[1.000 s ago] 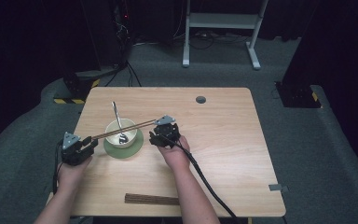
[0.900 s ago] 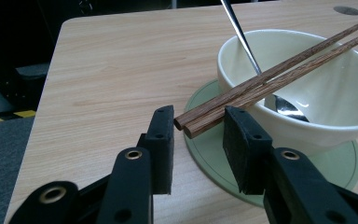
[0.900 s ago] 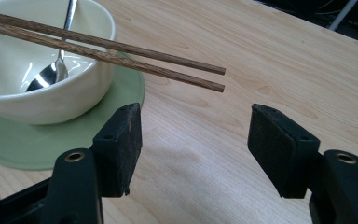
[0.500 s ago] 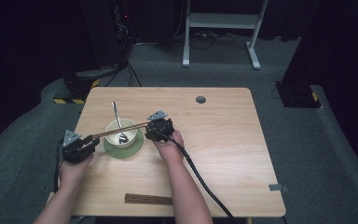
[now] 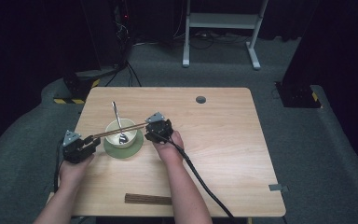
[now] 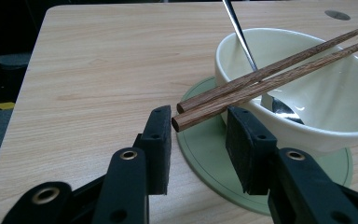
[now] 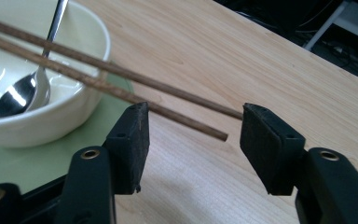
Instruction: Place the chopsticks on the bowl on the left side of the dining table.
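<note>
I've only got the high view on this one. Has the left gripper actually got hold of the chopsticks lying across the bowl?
Observer: No. In the left gripper view, the thick ends of the chopsticks sit between the left gripper's pads, but the jaws are open and there is a clear gap to the right pad.
Operator: And the right gripper?
Observer: In the right gripper view, the right gripper is open too. Its jaws have just been closing, with the thin tips between them, and neither pad is pressing yet.
Operator: Then what carries the sticks?
Observer: They rest on the rim of the bowl, crossing over the handle of the spoon that stands in it.
</note>
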Demonstrator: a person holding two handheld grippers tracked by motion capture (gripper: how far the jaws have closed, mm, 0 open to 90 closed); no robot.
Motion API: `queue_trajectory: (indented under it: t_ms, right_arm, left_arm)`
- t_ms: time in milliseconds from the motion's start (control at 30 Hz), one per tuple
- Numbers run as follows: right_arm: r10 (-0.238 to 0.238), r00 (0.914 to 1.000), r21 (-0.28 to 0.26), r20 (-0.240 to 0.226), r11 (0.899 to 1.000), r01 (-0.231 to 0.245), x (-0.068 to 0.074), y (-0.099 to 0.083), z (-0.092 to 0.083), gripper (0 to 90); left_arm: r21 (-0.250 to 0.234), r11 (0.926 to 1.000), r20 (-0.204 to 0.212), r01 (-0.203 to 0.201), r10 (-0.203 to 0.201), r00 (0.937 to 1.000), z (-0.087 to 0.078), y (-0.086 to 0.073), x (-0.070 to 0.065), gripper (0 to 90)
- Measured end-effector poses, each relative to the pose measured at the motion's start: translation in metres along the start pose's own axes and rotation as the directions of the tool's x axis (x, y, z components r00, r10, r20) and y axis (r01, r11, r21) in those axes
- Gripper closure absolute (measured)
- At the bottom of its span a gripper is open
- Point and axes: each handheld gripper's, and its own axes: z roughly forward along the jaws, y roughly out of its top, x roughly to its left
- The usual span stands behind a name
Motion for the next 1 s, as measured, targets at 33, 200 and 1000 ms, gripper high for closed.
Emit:
queue_trajectory:
  t_ms: [33, 200, 1000]
  right_arm:
    - [0.004, 1.0, 0.003, -0.005, 1.0, -0.004, -0.002, 0.0, 0.002, 36.5]
    - [-0.012, 0.9999, 0.048, -0.01, 0.999, 0.013, -0.002, 0.0, 0.015, 33.8]
    - [-0.052, 0.9985, 0.035, -0.019, 0.998, 0.053, 0.017, -0.024, -0.01, 41.2]
  left_arm:
    - [0.0, 1.0, 0.002, 0.001, -0.001, 1.0, 0.0, 0.0, 0.0, 61.0]
    - [0.005, 1.0, 0.011, -0.003, 0.003, 0.9999, 0.002, 0.0, 0.0, 61.1]
    - [-0.002, 0.9999, 0.017, 0.012, -0.012, 0.9998, 0.001, 0.0, 0.004, 61.1]
